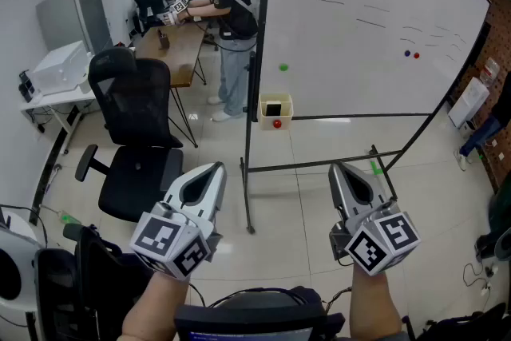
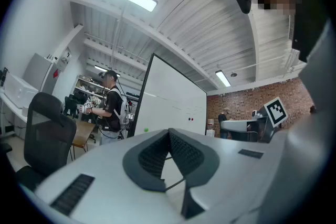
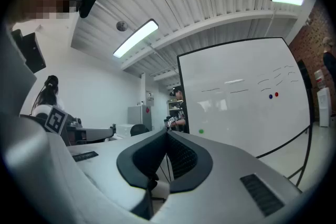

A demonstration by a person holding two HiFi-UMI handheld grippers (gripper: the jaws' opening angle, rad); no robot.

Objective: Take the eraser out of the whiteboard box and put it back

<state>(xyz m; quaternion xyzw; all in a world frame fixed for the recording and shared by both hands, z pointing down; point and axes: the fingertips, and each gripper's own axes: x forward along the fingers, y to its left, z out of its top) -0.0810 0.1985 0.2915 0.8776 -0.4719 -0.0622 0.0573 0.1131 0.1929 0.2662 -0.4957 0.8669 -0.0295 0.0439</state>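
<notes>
The left gripper (image 1: pixel 216 167) has its two grey jaws pressed together at the tips, and nothing is between them. In the left gripper view the dark ribbed pads (image 2: pixel 184 152) meet at one point. The right gripper (image 1: pixel 336 168) is in the same state: tip against tip, and empty. Both grippers are held level in front of the large white whiteboard on a black metal stand (image 1: pixel 359 20), well apart from it.

At the lower left corner of the whiteboard, just beside the left post, hangs a small cream-yellow open box (image 1: pixel 266 119). Inside it there is a dark square shape (image 1: pixel 275 108), which I take to be the eraser, though it is too small to be sure. So the eraser is still in the box and no gripper is near it. A red round dot (image 1: pixel 277 124) sits on the front of the box, and a green round magnet (image 1: pixel 283 67) is on the whiteboard above it. To the left of the whiteboard stands a black office chair (image 1: pixel 132 132). Past the left edge of the whiteboard, a person (image 1: pixel 227 12) works at a brown wooden tabletop (image 1: pixel 172 52).

In my judgement such an eraser is light, with a stiff body and a soft felt face, and it does not break easily. A good place to take hold is across its two narrow sides, on the part that rises out of the box. The jaws must open first. The box looks small and light, so a careless pull may tilt it.
</notes>
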